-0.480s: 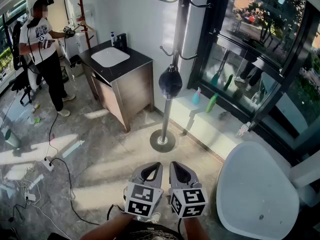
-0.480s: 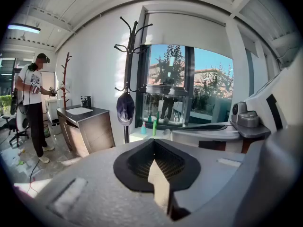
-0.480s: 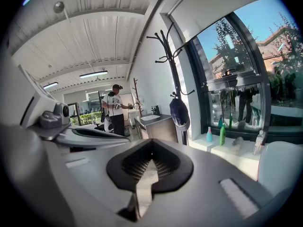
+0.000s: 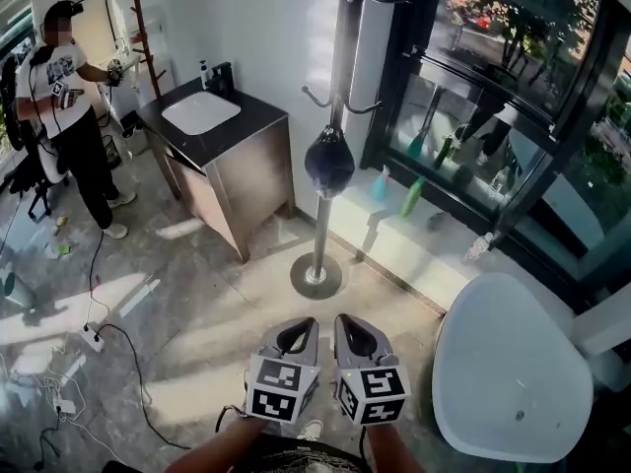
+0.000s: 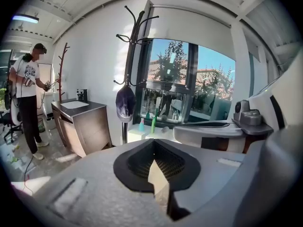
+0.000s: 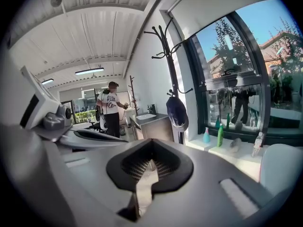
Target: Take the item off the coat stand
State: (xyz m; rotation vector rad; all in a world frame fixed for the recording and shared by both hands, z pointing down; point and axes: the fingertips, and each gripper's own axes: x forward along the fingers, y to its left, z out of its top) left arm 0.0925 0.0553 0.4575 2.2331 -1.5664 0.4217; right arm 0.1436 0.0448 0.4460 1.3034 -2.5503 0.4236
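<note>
A dark cap [image 4: 329,163] hangs from a low hook of the black coat stand [image 4: 324,227], which rises from a round base on the floor by the window. The same cap [image 5: 125,103] shows in the left gripper view and, as a dark cap [image 6: 177,112], in the right gripper view, well ahead of both grippers. My left gripper [image 4: 295,340] and right gripper [image 4: 356,340] are held side by side low in the head view, far short of the stand. Both are shut with nothing between their pads.
A dark cabinet with a white basin [image 4: 201,112] stands left of the stand. A person [image 4: 61,97] stands at the far left beside a second wooden stand. A white rounded table [image 4: 513,368] is at the right. Cables [image 4: 118,348] and bottles [image 4: 412,197] lie about.
The head view has shifted a little, so the stand and the person sit further left. Both grippers keep their place and stay shut.
</note>
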